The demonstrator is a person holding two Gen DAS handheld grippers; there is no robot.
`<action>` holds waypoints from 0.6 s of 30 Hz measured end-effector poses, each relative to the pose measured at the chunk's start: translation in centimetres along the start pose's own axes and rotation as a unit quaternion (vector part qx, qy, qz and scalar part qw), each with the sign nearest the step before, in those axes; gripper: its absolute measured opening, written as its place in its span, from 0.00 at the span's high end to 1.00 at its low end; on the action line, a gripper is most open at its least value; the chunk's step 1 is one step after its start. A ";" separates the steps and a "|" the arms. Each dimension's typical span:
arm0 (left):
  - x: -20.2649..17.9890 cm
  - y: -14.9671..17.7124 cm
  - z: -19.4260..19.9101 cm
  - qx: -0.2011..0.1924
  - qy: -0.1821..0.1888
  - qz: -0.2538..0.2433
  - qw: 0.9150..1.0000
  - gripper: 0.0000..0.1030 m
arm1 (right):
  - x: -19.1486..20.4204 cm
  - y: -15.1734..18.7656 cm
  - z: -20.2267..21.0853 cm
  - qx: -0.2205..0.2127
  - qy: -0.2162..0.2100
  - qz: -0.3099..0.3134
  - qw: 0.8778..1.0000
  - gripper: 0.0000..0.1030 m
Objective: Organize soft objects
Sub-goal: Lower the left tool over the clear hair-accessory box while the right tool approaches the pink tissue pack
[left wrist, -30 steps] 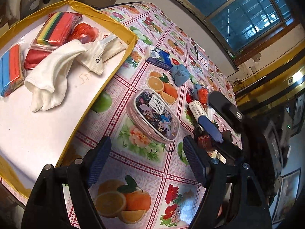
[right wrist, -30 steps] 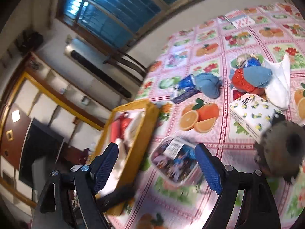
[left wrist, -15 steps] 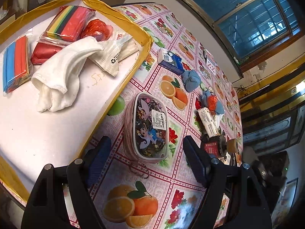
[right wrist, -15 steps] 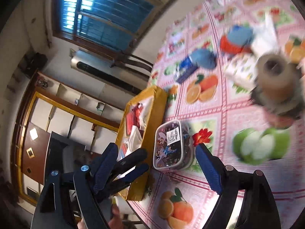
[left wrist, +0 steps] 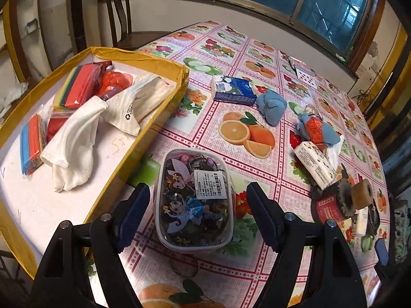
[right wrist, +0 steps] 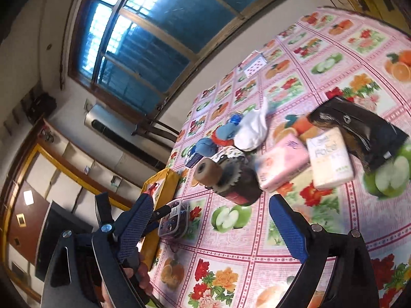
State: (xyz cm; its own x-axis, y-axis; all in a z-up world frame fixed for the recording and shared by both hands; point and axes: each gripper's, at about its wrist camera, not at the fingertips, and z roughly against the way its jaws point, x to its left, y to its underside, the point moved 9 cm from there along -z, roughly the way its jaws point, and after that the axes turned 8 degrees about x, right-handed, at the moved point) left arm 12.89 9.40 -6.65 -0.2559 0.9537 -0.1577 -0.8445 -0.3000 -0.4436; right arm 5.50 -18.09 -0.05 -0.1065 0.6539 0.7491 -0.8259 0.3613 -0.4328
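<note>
Left tongs (left wrist: 197, 215) are gaping around the pouch (left wrist: 194, 200), seemingly not touching, its long axis running along the fingers; right tongs (right wrist: 215, 233) are hovering open.

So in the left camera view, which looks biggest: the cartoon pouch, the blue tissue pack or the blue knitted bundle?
1. Cartoon pouch, though it lies nearest the camera.
2. Blue tissue pack.
3. Blue knitted bundle, nearly alike; unsure.

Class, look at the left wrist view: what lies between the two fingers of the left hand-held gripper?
In the left wrist view, the clear cartoon pouch lies on the tablecloth between the open fingers of the left hand-held gripper; neither touches it.
</note>
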 end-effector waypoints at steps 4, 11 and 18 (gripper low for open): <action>0.8 -0.6 -0.1 -0.027 -0.042 -0.001 0.999 0.25 | -0.6 0.0 -0.1 0.005 -0.001 -0.007 1.000 0.09; 1.4 -0.6 -0.5 -0.038 -0.065 -0.001 0.997 0.25 | -0.1 0.2 -1.0 0.011 -0.009 -0.004 1.000 0.09; 1.1 -0.4 -1.0 -0.035 -0.075 -0.008 0.997 0.25 | 0.1 0.4 -1.7 0.020 -0.006 -0.002 1.000 0.09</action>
State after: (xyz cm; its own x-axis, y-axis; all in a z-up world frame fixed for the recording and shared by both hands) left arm 13.47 10.57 -7.53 -0.3153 0.9488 -0.0181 -0.8154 -0.2807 -0.5063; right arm 6.04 -16.74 -1.00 -0.1089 0.6439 0.7573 -0.8480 0.3374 -0.4087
